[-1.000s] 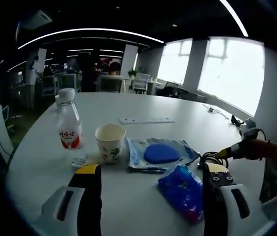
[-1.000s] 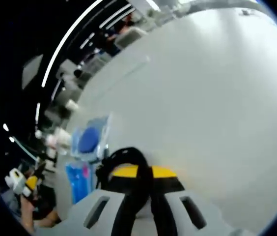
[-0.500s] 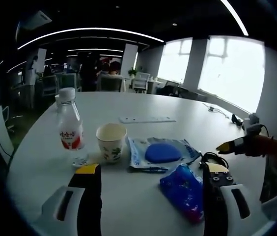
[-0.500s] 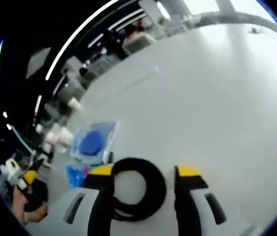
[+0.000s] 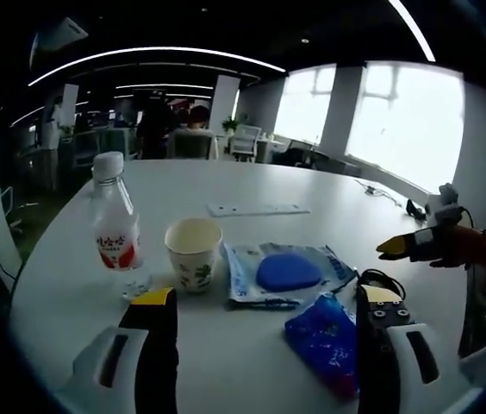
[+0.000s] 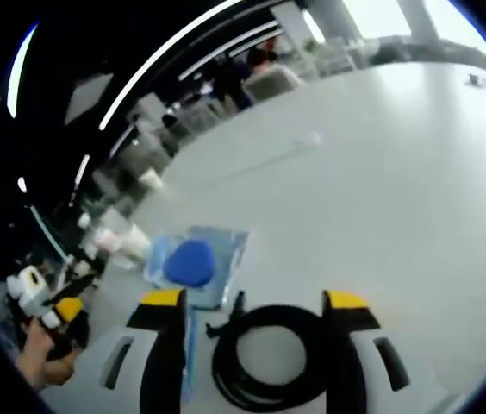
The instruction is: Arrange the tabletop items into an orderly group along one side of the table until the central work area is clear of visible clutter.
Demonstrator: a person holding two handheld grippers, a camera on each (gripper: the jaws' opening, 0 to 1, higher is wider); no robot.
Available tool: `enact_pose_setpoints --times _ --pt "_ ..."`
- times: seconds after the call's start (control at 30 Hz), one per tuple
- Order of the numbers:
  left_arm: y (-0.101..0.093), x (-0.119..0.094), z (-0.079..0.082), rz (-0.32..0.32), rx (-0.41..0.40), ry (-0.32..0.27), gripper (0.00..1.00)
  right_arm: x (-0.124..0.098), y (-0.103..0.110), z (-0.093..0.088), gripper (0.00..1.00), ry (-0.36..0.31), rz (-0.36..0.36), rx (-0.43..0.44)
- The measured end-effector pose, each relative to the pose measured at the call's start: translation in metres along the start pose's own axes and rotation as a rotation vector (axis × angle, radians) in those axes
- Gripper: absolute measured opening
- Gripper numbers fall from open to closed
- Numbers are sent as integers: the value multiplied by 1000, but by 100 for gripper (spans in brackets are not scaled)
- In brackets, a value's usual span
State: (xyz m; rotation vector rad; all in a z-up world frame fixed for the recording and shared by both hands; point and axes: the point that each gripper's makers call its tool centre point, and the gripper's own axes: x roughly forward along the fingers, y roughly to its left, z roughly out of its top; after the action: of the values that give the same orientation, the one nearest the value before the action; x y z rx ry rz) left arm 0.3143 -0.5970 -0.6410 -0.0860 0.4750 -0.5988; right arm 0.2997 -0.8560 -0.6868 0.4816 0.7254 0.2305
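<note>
Between the right gripper's (image 6: 256,302) wide-spread fingers lay a coiled black cable (image 6: 264,358); the left gripper (image 5: 260,297) stood wide, empty.

On the counter (image 5: 312,185), a bottle (image 5: 114,224) is standing left of a cup (image 5: 193,253); a pouch (image 5: 286,272) is lying right of it.

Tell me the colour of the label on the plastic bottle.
Red and white, seen best in the left gripper view on the bottle.

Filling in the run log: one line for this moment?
left hand-held gripper open | right hand-held gripper open, straddling black cable coil | cup beside bottle
</note>
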Motion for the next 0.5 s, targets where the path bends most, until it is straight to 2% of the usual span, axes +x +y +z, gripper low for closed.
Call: enact_pose_setpoints --times 0.23,0.37,0.5 --pt "5 11 -5 -1 4 22 85 13 12 3 61 2 29 -63" --pt "4 18 -12 -23 1 56 82 23 14 0 61 25 37 -81" --pt "7 26 -15 -27 -2 61 81 32 17 -2 62 41 50 -91"
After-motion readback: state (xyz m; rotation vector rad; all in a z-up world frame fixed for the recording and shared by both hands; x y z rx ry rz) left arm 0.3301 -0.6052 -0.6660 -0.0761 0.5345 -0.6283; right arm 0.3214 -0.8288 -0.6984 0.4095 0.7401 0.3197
